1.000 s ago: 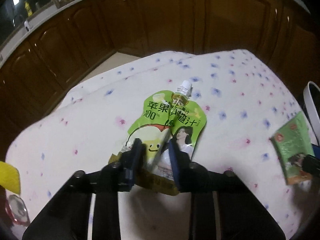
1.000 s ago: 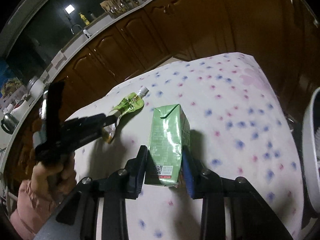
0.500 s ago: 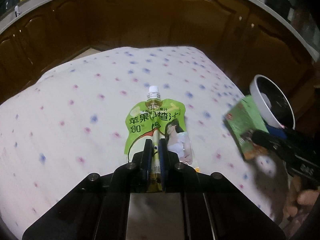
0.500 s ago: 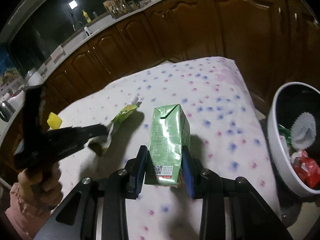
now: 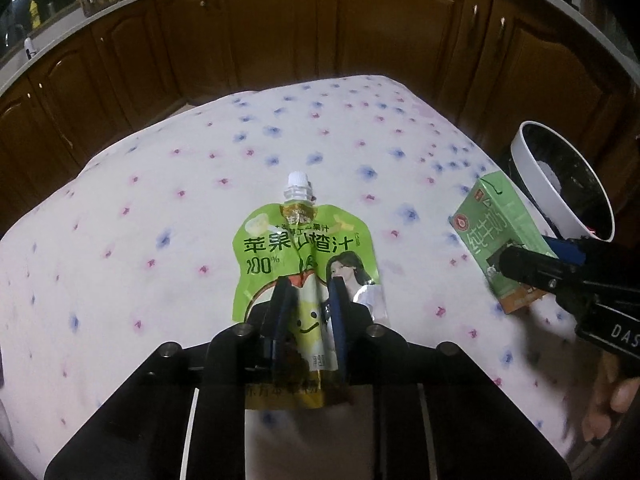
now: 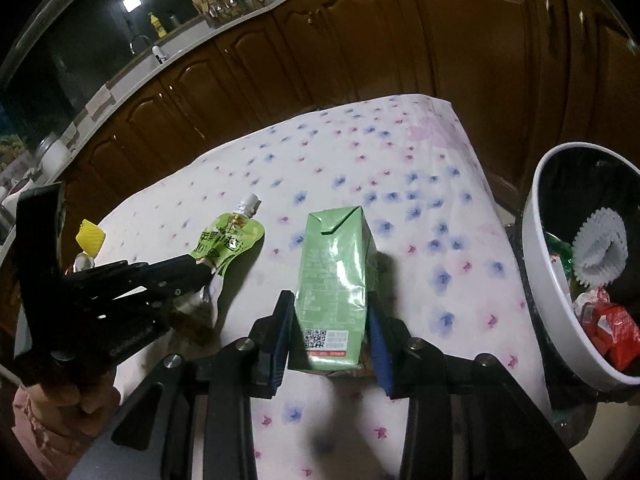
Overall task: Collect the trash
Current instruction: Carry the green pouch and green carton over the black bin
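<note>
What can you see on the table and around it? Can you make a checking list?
Surface: flowered tablecloth.
Job's things: green juice pouch; green milk carton; trash bin with wrappers beside the table.
Clutter: yellow-capped item at table edge.
Grippers: left gripper fingers astride the pouch; right gripper fingers astride the carton.
Cables: nothing seen.
Surroundings: brown cabinets, kitchen counter.

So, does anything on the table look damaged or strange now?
Nothing is spilled. The juice pouch is creased where the left gripper pinches it; the milk carton stands upright in the right gripper, undamaged.
</note>
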